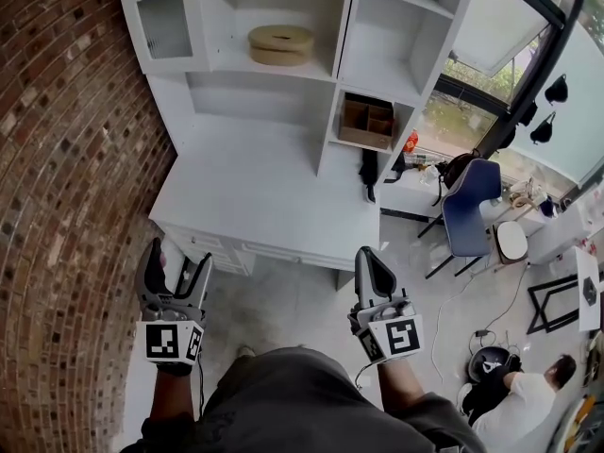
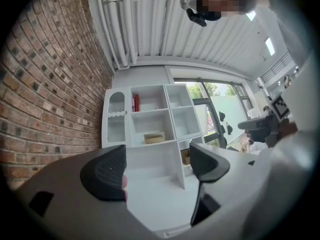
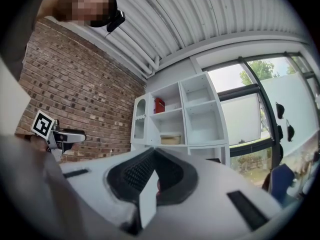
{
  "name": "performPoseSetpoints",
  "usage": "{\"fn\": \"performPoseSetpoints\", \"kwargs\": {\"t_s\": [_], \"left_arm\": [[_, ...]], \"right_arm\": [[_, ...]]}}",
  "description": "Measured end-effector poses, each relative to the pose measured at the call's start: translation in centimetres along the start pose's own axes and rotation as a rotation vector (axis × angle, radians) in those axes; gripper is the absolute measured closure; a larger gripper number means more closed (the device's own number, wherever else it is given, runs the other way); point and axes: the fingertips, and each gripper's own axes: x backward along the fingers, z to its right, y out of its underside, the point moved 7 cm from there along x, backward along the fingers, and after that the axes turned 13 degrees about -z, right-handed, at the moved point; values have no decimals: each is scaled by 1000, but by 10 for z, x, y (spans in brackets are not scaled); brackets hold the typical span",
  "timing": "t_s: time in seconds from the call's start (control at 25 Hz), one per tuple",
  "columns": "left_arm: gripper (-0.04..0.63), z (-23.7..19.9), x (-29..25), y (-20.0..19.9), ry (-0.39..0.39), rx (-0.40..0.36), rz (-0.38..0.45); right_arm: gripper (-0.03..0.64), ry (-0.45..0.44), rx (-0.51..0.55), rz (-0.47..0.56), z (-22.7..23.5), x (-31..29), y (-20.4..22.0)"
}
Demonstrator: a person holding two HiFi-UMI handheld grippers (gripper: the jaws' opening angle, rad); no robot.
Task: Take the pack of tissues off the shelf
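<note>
The pack of tissues (image 1: 280, 43) is a flat tan bundle lying on a middle shelf of the white shelf unit (image 1: 335, 59), which stands on the back of the desk. It also shows small and far off in both gripper views: pack (image 2: 154, 137), pack (image 3: 171, 139). My left gripper (image 1: 177, 267) hangs low in front of the desk's left corner, well short of the shelf. Its jaws stand wide open with nothing between them, left gripper (image 2: 157, 166). My right gripper (image 1: 371, 258) is held off the desk's front right corner, right gripper (image 3: 152, 179), its dark pads closed together on nothing.
A white desk (image 1: 264, 196) lies under the shelves. A brick wall (image 1: 66, 159) runs along the left. A red item (image 2: 136, 103) stands on a higher shelf and a cardboard box (image 1: 366, 121) fills a lower cubby. A blue chair (image 1: 469, 206) and a crouching person (image 1: 524, 399) are at right.
</note>
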Motion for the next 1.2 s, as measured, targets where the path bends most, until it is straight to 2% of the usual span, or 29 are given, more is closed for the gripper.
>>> {"fn": "performPoseSetpoints", "kwargs": {"t_s": [0.2, 0.36, 0.52, 0.84, 1.2], "left_arm": [[202, 16, -8, 1, -30, -8, -12], [202, 13, -17, 7, -47, -13, -34], [203, -1, -47, 15, -47, -3, -39], [204, -51, -141, 20, 10, -6, -29], [206, -105, -246, -1, 99, -17, 10]], "right_arm": [[617, -40, 3, -13, 20, -10, 9], [617, -68, -48, -57, 22, -26, 13], [617, -59, -5, -37, 30, -58, 12], [617, -9, 32, -38, 35, -143, 0], [617, 61, 29, -39, 37, -233, -24]]}}
